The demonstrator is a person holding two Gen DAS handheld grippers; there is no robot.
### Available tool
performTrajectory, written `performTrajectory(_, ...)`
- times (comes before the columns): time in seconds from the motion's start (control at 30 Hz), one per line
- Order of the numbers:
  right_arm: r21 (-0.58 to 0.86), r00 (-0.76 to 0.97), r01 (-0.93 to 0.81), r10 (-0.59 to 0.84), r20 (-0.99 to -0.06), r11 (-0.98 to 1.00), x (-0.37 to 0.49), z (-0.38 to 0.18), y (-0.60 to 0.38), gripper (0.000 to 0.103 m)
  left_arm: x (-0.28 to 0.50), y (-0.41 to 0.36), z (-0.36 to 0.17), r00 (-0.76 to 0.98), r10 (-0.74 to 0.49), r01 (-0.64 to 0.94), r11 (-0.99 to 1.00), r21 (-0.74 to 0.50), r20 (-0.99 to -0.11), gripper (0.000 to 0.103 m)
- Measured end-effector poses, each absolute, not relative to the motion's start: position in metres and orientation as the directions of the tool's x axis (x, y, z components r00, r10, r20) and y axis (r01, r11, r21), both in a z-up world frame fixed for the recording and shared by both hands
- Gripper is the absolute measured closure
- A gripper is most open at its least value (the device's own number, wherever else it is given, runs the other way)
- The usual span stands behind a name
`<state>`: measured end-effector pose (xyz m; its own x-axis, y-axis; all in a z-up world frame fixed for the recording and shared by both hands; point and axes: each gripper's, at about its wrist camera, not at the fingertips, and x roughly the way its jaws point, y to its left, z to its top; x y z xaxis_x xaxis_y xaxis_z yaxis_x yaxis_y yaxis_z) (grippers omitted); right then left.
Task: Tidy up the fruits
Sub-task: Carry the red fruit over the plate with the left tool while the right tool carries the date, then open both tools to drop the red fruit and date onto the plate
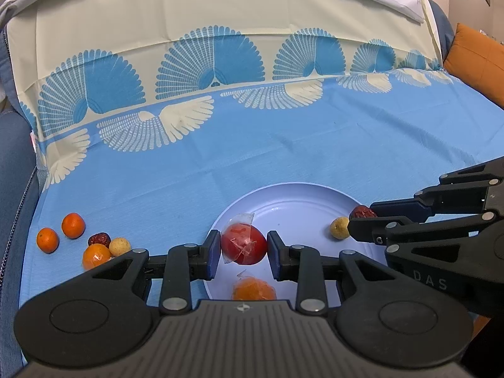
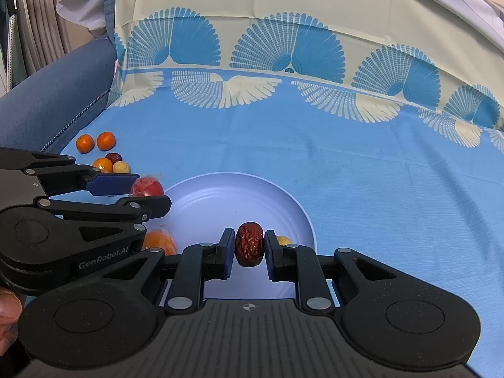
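Fruits meet both tools over the round pale-blue plate (image 2: 296,208): the left gripper (image 1: 243,249), angled downward, pinches a red plastic-wrapped tomato-like fruit (image 1: 244,244), while the right gripper (image 2: 249,249), also angled down, pinches a wrinkled dark-red date (image 2: 249,245) with its long axis upright. A wrapped orange (image 1: 253,288) and a small yellowish fruit (image 1: 339,227) lie on the plate. Five more small fruits (image 1: 74,225) cluster at left on the blue patterned cloth (image 1: 315,145).
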<state>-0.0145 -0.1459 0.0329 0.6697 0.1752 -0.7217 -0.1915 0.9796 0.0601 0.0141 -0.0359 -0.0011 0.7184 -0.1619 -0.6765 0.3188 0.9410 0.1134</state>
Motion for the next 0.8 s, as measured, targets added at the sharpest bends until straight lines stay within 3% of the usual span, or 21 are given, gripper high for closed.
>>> performTrajectory(0.5,0.056,0.664,-0.194,0.173,-0.727,0.979,-0.0139,0.0312,-0.1438,0.082,0.0154,-0.0375,-0.0031,0.71,-0.161,0.321,0.941,0.112,-0.685,0.068)
performTrajectory(0.57,0.058,0.663,-0.195,0.175,-0.728,0.979,-0.0138,0.0312,-0.1429,0.082,0.0162,-0.0383,-0.004,0.704,-0.16,0.322,0.94,0.11,-0.692,0.061)
performTrajectory(0.6,0.059,0.661,-0.195,0.176,-0.73,0.979,-0.0135,0.0308,-0.1425,0.08,0.0161,-0.0388,-0.0041,0.704,-0.158,0.322,0.94,0.113,-0.692,0.058)
performTrajectory(0.67,0.055,0.65,-0.198,0.173,-0.74,0.979,-0.0126,0.0285,-0.1412,0.065,0.016,-0.0397,-0.0036,0.712,-0.145,0.313,0.941,0.126,-0.687,0.056)
performTrajectory(0.8,0.042,0.655,-0.186,0.156,-0.74,0.982,-0.0132,0.0284,-0.1414,0.058,0.0158,-0.038,-0.0029,0.716,-0.143,0.305,0.944,0.123,-0.683,0.055)
